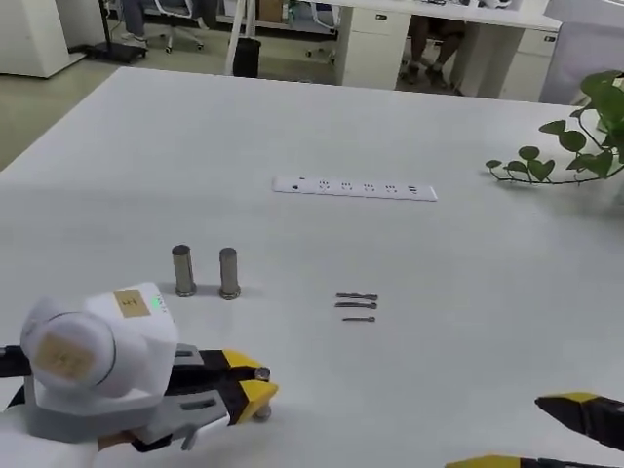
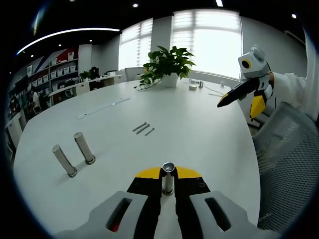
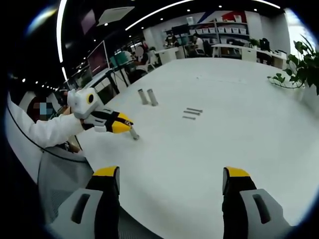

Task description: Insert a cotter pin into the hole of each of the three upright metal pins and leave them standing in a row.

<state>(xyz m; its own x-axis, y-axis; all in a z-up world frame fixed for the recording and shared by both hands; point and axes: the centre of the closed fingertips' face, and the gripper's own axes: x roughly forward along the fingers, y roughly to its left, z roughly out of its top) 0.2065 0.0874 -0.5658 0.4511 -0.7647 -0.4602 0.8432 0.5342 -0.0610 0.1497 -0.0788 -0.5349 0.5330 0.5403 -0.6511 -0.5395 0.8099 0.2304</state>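
Pin (image 2: 168, 175) sat clamped in my left gripper (image 1: 261, 383), right gripper (image 3: 170, 174) wide; released tilted, it could topple into far pins (image 1: 228, 271).

Head view: right claw (image 1: 502, 434) cut off at btm-right edge. In left claw (image 1: 259, 383), short grey metal pin (image 1: 261, 411) mostly hidden by yellow jaw tips. Also three thin grey cotter pins (image 1: 356, 305) too small for detail; holes in two upright grey metal pins (image 1: 182, 268) indiscernible.
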